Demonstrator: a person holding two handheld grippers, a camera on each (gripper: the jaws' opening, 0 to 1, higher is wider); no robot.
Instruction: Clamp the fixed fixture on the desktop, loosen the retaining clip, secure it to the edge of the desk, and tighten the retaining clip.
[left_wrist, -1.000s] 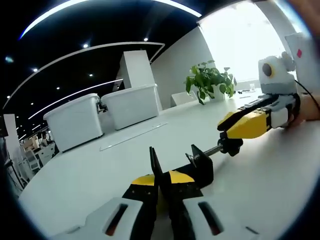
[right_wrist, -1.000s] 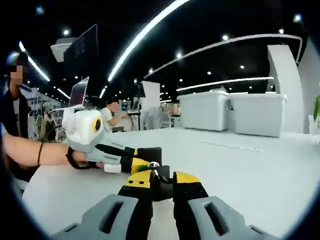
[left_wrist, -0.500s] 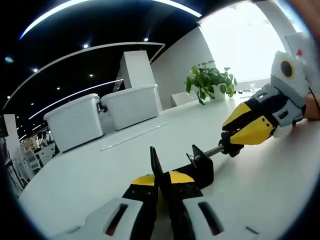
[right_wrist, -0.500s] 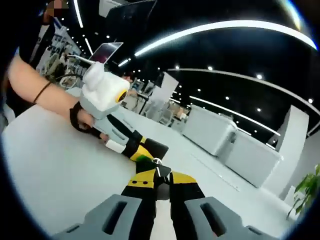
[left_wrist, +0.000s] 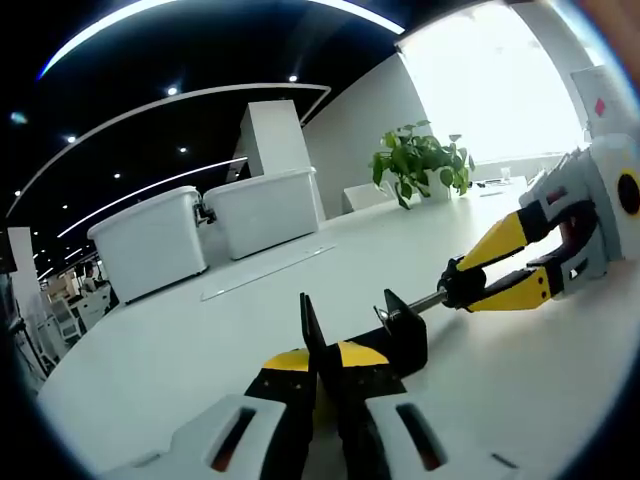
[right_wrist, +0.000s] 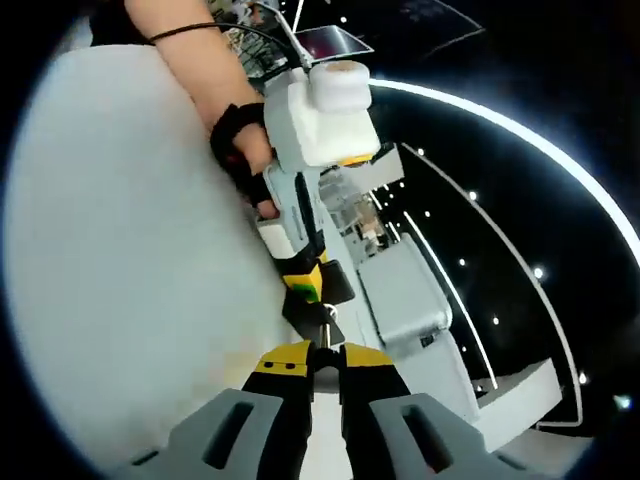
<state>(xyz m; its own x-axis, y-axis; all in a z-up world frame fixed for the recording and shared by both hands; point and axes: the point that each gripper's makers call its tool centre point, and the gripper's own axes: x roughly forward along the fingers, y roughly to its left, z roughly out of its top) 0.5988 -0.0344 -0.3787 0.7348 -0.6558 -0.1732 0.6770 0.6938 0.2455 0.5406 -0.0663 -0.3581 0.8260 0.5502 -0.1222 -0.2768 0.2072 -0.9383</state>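
Note:
A black clamp fixture (left_wrist: 395, 335) lies on the white table (left_wrist: 180, 350), and my left gripper (left_wrist: 322, 352) is shut on its body. Its screw rod runs off to the right and ends in a black knob (left_wrist: 458, 286). My right gripper (left_wrist: 462, 287) comes in from the right, rolled onto its side, with its yellow fingers (left_wrist: 500, 238) closed on that knob. In the right gripper view, my right gripper (right_wrist: 325, 350) is shut on the knob (right_wrist: 326, 326). Just beyond it are the clamp (right_wrist: 318, 292) and the left gripper (right_wrist: 300, 285), held by a hand (right_wrist: 245, 150).
Two white lidded bins (left_wrist: 150, 240) (left_wrist: 265, 208) stand at the far side of the table, with a potted plant (left_wrist: 420, 162) further right near bright windows. A thin flat strip (left_wrist: 265, 272) lies on the tabletop in front of the bins.
My right gripper has rolled about a quarter turn around the knob while staying on it, so its view has rotated. The left gripper and the clamp have held still.

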